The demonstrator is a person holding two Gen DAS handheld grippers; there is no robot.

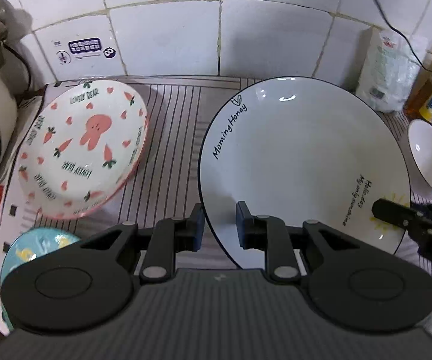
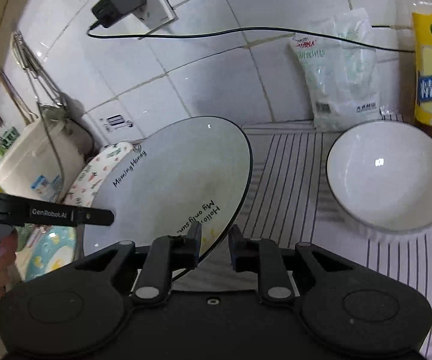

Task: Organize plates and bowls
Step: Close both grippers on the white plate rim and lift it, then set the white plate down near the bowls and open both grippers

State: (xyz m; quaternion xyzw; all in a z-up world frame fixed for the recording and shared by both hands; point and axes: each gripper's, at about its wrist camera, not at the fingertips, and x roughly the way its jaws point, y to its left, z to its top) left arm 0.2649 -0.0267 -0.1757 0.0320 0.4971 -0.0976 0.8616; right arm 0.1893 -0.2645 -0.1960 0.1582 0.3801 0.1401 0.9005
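Left gripper [image 1: 220,225] pinches the white plate [image 1: 306,156] at its 7 o'clock rim, jaws nearly closed across the thin edge; right gripper [image 2: 214,247] does likewise at 5 o'clock, so both carry it, tilted above the striped cloth [image 1: 171,114]. Its likely partner, the carrot-print plate [image 1: 81,147], lies toward 10 o'clock from the left gripper, the nearer one. The white bowl [image 2: 390,177] sits at 2 o'clock from the right. All are round, smooth, glazed ceramic, slippery under narrow pads.

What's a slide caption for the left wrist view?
Both grippers clamp the large white plate by its rim, beside the bunny-print plate.
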